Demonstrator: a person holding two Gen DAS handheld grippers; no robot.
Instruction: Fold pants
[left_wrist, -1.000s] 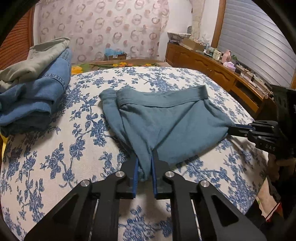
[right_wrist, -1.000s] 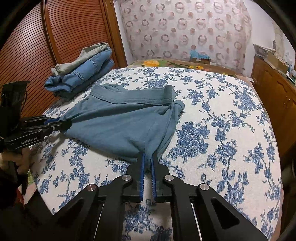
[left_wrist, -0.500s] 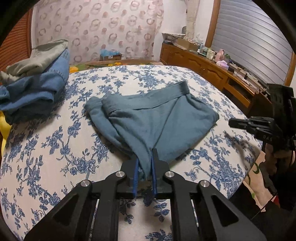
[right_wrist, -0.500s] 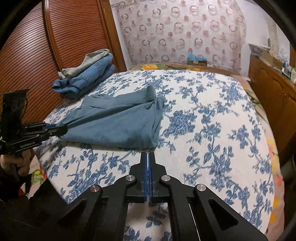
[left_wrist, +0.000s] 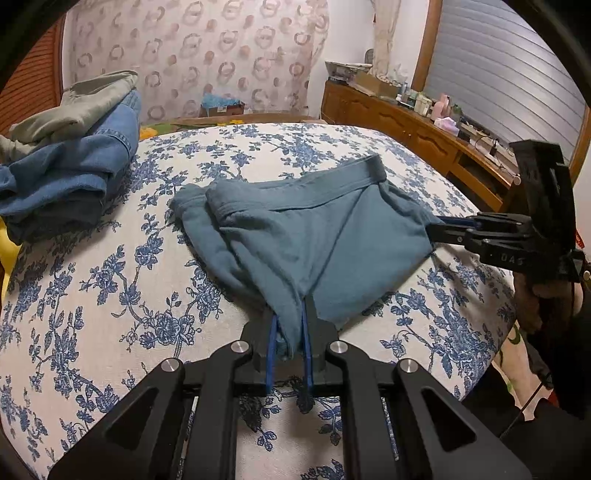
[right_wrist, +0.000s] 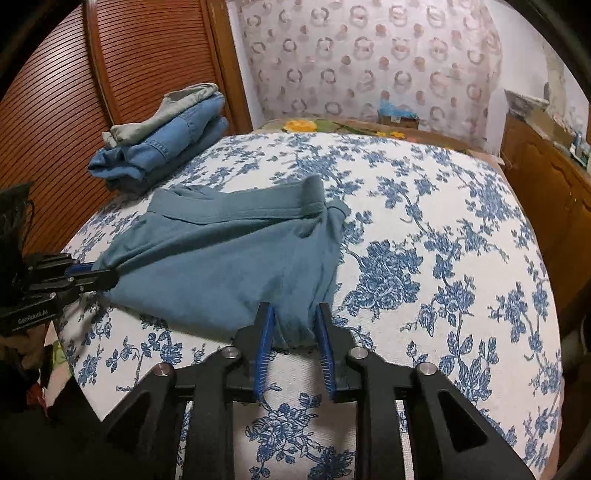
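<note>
Mid-fold on the floral bed (left_wrist: 110, 295): my left gripper (left_wrist: 288, 332) pinches the teal cotton pants (left_wrist: 314, 236), my right gripper (right_wrist: 293, 328) gapes around their corner, so next it must close.

- On the side of your left gripper (right_wrist: 92, 278), seen from the right wrist camera, you can read white letters that look like "GenRobot.AI".
- On the side of your right gripper (left_wrist: 434, 230), seen from the left wrist camera, you can read pale letters "DAS".
- The box (left_wrist: 222, 107) by the far wall has a label, but it is too small to read.
</note>
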